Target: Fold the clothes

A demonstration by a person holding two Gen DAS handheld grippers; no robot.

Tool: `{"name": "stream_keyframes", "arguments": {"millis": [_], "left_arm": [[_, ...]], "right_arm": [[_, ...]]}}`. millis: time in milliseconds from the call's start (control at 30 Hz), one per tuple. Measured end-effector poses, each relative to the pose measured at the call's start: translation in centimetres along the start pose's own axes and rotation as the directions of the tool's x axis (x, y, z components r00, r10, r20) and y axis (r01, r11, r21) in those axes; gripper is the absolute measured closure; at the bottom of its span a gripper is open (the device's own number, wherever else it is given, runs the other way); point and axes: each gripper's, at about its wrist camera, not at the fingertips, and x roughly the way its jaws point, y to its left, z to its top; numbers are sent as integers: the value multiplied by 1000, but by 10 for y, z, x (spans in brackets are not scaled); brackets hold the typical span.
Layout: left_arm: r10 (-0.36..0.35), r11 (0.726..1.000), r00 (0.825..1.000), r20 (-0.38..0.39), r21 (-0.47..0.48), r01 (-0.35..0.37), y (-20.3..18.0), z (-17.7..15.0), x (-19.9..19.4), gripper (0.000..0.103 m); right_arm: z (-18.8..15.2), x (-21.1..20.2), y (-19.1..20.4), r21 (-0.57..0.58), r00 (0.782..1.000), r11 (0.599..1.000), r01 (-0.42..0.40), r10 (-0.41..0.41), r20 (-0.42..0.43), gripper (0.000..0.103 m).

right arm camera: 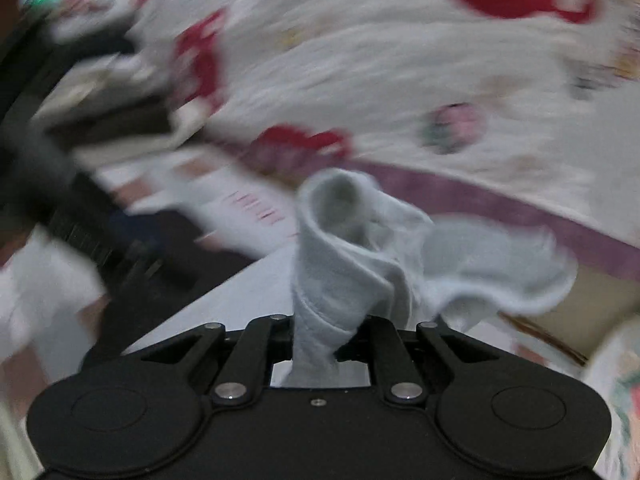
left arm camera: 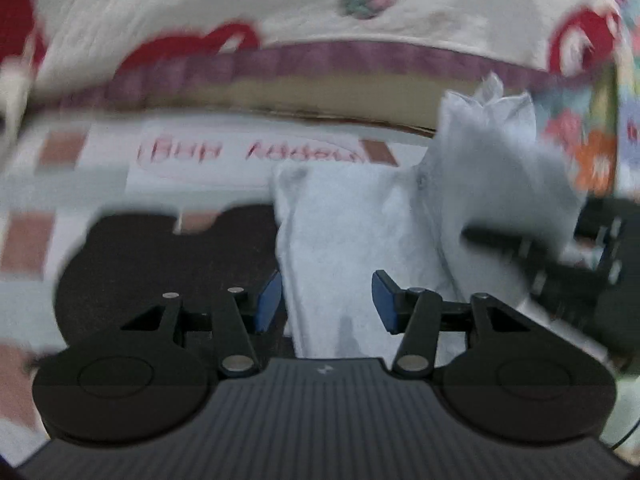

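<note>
Only the right wrist view showed the right gripper clamped on the pale garment. The left gripper stood apart around it. At twelve o'clock lay a red-patterned bedspread.

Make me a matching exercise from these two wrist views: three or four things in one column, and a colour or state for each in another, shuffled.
Things:
1. right gripper
2. left gripper
3. bedspread border
4. pale garment

States:
A. purple band
B. jaws apart, pads blue, cloth between them
C. clamped on bunched cloth
D. light blue-grey, lifted between both grippers

Pairs: 1-C, 2-B, 3-A, 4-D
</note>
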Motion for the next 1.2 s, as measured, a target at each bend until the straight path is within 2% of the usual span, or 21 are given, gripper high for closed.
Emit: {"name": "stream_keyframes", "arguments": {"millis": [100,167,267,300,367,400,467,600,633,700,800,833,900,933,1000,1033,1067,1167,1200], "left_arm": [[-52,996,998,32,-65,54,17,-3,-2,56],[-83,987,996,21,-134,85,27,0,5,57],[-108,964,994,13,-245,108,39,5,15,57],[-128,955,992,13,-269,127,40,5,17,57],[-194,940,980,34,-278,196,41,3,16,55],[-227,931,973,38,-285,228,42,3,17,54],[-291,897,956,31,-338,284,50,2,23,54],[-396,779,913,92,-493,388,74,-2,28,54],[-400,770,912,96,-504,391,78,-2,27,54],[-381,786,922,66,-503,361,84,2,24,54],[-347,810,936,53,-486,328,94,5,11,54],[-357,802,933,55,-495,336,95,4,9,54],[-374,792,926,49,-502,346,97,2,6,54],[-372,813,928,18,-477,335,92,3,8,53],[-296,887,953,-60,-387,251,76,6,12,53],[-265,909,961,-74,-351,224,70,7,14,53],[-270,911,960,-71,-341,231,66,6,15,53],[-359,853,933,4,-404,330,68,1,16,53],[-351,847,935,51,-409,340,69,0,13,56]], "right_arm": [[-3,19,24,-19,996,998,-55,53,-77,90],[-9,29,35,-16,992,999,-51,48,-115,90],[-18,43,55,-117,990,993,-3,-14,-143,88],[-21,47,66,-187,986,982,13,-44,-159,87],[-18,50,79,-275,980,961,23,-76,-184,84],[-16,48,80,-283,979,959,24,-80,-185,84],[-13,47,77,-259,977,965,46,-97,-188,88],[-10,43,76,-223,973,971,86,-130,-189,89],[-11,41,79,-225,974,970,91,-133,-181,88],[-11,36,87,-232,976,967,100,-141,-165,89],[-11,25,101,-370,963,916,158,-225,-146,92],[-10,22,105,-424,958,888,177,-254,-134,92],[-4,21,101,-420,959,891,171,-248,-137,92],[-2,20,99,-385,966,911,149,-217,-139,92],[-3,24,101,-343,974,932,117,-176,-145,91],[-5,28,104,-336,974,936,107,-166,-151,91],[-8,32,107,-328,975,940,97,-156,-157,90],[-15,38,107,-238,977,969,58,-104,-184,86],[-14,37,101,-170,980,985,36,-68,-187,85]]}}
